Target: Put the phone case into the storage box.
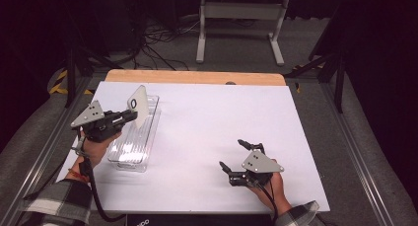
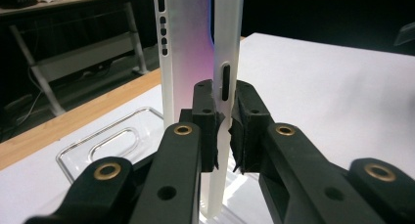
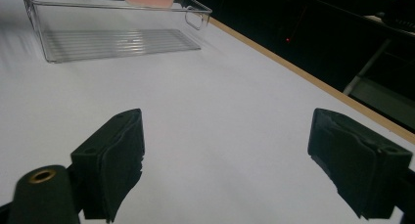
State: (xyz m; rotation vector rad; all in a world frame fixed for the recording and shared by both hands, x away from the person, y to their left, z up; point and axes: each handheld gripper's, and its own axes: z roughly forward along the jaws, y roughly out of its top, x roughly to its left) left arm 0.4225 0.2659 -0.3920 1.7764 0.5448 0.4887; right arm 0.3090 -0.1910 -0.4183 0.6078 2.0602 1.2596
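Left tool (image 1: 129,115): pinching 1 phone case (image 1: 138,105) edge; lower level into clear tray (image 1: 129,152). Right tool (image 1: 240,155): spread, empty.

1. My left gripper (image 1: 129,115) sits at about nine o'clock in the high view, pointing towards two o'clock, jaws clamped tight on a thin white edge.
2. My left hand (image 1: 97,146) wraps its grip from below, the checked sleeve (image 1: 59,201) trailing towards seven o'clock.
3. My right gripper (image 1: 235,156) rests at about five o'clock, jaws spread apart with nothing between them, aimed towards ten o'clock.
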